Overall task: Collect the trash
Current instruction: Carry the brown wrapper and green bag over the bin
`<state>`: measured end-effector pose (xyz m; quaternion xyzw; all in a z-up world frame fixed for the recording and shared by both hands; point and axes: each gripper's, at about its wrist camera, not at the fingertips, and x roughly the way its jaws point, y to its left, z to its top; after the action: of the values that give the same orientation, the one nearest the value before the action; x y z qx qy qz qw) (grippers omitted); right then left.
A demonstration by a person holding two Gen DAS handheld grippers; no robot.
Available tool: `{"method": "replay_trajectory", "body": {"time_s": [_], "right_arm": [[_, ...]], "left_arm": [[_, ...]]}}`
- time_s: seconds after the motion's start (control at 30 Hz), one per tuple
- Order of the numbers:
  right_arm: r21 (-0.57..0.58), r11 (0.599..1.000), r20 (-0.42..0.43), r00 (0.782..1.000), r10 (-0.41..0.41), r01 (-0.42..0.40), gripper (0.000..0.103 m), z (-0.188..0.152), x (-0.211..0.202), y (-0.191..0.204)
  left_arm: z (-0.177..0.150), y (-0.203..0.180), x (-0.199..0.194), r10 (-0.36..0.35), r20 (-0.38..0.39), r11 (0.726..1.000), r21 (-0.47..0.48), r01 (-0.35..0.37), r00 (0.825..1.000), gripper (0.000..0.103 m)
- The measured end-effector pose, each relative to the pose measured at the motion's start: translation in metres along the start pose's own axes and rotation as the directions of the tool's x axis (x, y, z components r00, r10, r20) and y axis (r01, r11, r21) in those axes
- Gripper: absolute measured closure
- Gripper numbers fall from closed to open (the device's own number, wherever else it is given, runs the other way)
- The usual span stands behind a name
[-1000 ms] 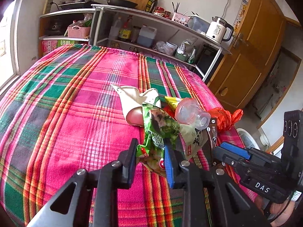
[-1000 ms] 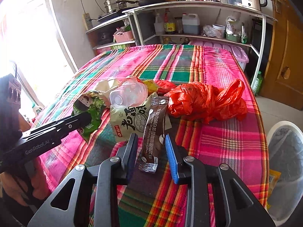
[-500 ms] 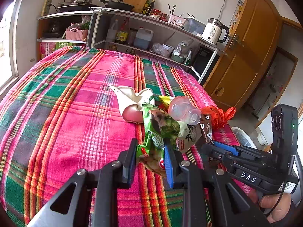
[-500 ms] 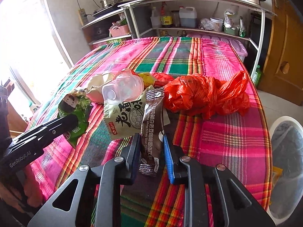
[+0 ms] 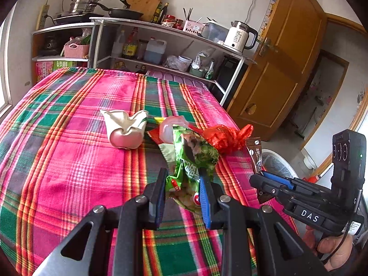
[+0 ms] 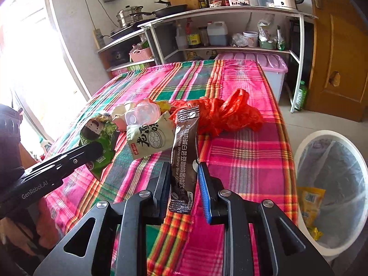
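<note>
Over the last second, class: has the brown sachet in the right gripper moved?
Yes. The brown sachet, which lay on the tablecloth beside the beige packet, is now lifted upright, clear of the cloth.

White kettle atop shelf

We are looking forward along each gripper's fingers, close above the plaid table; both views are sharing the trash pile and shelves.
</note>
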<state>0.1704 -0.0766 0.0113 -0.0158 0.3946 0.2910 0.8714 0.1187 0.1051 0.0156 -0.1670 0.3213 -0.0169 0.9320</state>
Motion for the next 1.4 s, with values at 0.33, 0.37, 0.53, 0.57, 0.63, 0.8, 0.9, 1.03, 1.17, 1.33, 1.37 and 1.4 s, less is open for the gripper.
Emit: {"method": "replay_trajectory", "body": {"time_s": [0.33, 0.37, 0.53, 0.57, 0.63, 0.8, 0.9, 1.03, 1.17, 1.33, 1.37, 1.4], "right_arm": [[0.102, 0.992, 0.047, 0.996, -0.075, 0.07, 0.078, -0.019, -0.042, -0.053], [0.113, 0.991, 0.051, 0.995, -0.081, 0.075, 0.078, -0.02, -0.046, -0.058], [0.172, 0.98, 0.067, 0.991, -0.116, 0.103, 0.078, -0.028, -0.06, -0.084], [0.182, 0.977, 0.068, 0.99, -0.122, 0.107, 0.078, -0.03, -0.063, -0.09], [0.202, 0.972, 0.071, 0.988, -0.136, 0.119, 0.078, -0.033, -0.068, -0.101], [0.252, 0.957, 0.071, 0.984, -0.165, 0.142, 0.078, -0.042, -0.077, -0.127], [0.275, 0.949, 0.067, 0.982, -0.178, 0.153, 0.078, -0.048, -0.08, -0.14], [0.298, 0.94, 0.061, 0.98, -0.19, 0.164, 0.078, -0.054, -0.082, -0.153], [0.316, 0.933, 0.054, 0.978, -0.2, 0.173, 0.078, -0.057, -0.083, -0.163], [0.336, 0.922, 0.042, 0.975, -0.218, 0.192, 0.078, -0.061, -0.082, -0.174], [0.34, 0.92, 0.039, 0.974, -0.221, 0.195, 0.078, -0.062, -0.082, -0.176], [0.344, 0.918, 0.035, 0.974, -0.224, 0.198, 0.078, -0.063, -0.081, -0.178]], "left_arm": [[-0.002, -0.061, 0.018, -0.091, -0.032, 0.993, 0.073, 0.093, 0.995, 0.076], [-0.001, -0.068, 0.02, -0.099, -0.037, 0.992, 0.081, 0.102, 0.994, 0.076], [0.0, -0.097, 0.03, -0.133, -0.05, 0.983, 0.122, 0.138, 0.99, 0.076], [0.001, -0.103, 0.032, -0.141, -0.053, 0.981, 0.13, 0.146, 0.989, 0.076], [-0.001, -0.113, 0.036, -0.152, -0.058, 0.977, 0.144, 0.159, 0.987, 0.076], [-0.002, -0.137, 0.05, -0.179, -0.082, 0.967, 0.169, 0.191, 0.98, 0.076], [-0.002, -0.149, 0.059, -0.192, -0.097, 0.961, 0.181, 0.207, 0.977, 0.076], [-0.003, -0.162, 0.069, -0.206, -0.115, 0.955, 0.192, 0.225, 0.972, 0.076], [-0.007, -0.173, 0.078, -0.214, -0.134, 0.951, 0.199, 0.238, 0.968, 0.076], [-0.009, -0.185, 0.09, -0.22, -0.16, 0.947, 0.203, 0.25, 0.962, 0.076], [-0.01, -0.187, 0.092, -0.221, -0.164, 0.946, 0.203, 0.252, 0.961, 0.076], [-0.009, -0.189, 0.095, -0.222, -0.171, 0.945, 0.204, 0.255, 0.96, 0.076]]}}
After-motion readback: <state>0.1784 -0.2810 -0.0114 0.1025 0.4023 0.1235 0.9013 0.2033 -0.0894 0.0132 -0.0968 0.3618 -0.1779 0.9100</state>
